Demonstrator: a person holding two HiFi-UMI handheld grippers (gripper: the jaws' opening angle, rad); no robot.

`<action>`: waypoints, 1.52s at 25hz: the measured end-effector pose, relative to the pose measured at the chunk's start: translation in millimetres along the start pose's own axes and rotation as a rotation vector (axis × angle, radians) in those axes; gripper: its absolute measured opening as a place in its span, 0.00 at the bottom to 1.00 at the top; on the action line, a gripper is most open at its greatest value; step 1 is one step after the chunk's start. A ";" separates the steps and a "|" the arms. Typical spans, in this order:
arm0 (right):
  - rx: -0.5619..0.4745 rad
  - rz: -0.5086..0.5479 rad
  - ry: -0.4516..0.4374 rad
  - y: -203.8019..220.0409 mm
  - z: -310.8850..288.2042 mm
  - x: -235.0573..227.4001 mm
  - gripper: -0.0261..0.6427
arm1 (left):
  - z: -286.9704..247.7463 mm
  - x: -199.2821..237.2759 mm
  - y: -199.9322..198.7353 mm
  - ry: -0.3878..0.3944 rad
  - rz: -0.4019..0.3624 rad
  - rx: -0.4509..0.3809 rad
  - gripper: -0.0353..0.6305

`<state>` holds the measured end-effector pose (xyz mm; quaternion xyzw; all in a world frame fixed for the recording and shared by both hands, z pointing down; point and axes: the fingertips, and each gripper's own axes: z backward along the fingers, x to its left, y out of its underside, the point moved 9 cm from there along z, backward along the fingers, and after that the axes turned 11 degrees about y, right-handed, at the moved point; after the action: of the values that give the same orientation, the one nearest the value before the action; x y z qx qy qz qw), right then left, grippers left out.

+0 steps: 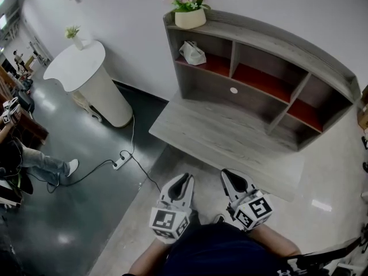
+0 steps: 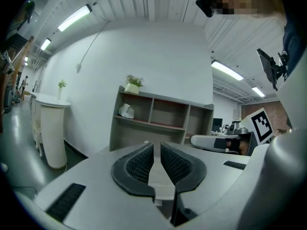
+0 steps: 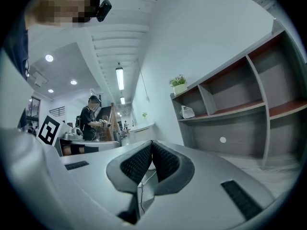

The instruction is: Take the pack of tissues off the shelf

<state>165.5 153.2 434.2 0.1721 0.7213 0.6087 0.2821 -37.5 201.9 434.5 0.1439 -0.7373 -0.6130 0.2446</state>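
Observation:
The pack of tissues (image 1: 192, 53) is a pale crumpled pack on the red-lined upper left compartment of the grey wooden shelf (image 1: 276, 36). It also shows far off in the left gripper view (image 2: 126, 111) and the right gripper view (image 3: 186, 112). Both grippers are held low, close to the person's body and well short of the shelf. My left gripper (image 1: 185, 179) (image 2: 157, 146) is open by a narrow slit with nothing in it. My right gripper (image 1: 229, 174) (image 3: 151, 143) is shut, its tips touching, and it holds nothing.
A flower pot (image 1: 190, 10) stands on the shelf top above the tissues. The shelf's low grey platform (image 1: 230, 137) juts toward me. A white pedestal table (image 1: 77, 68) stands left, with a power strip and cable (image 1: 121, 163) on the floor. A seated person's leg (image 1: 40, 163) shows at far left.

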 end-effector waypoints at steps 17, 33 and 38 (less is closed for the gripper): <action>0.032 -0.007 0.090 -2.3 -144.5 49.8 0.06 | -8.9 172.2 -31.7 0.055 0.021 0.010 0.14; 0.027 -0.029 0.215 -8.2 -193.9 32.6 0.06 | -53.6 248.4 -50.5 0.119 0.019 0.008 0.14; -0.005 -0.045 0.209 -19.3 -216.3 12.6 0.06 | -74.8 259.2 -67.9 0.118 -0.032 0.022 0.14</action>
<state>24.1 -12.1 434.4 0.0910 0.7490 0.6186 0.2193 -220.8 -7.3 425.7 0.1941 -0.7260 -0.5991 0.2762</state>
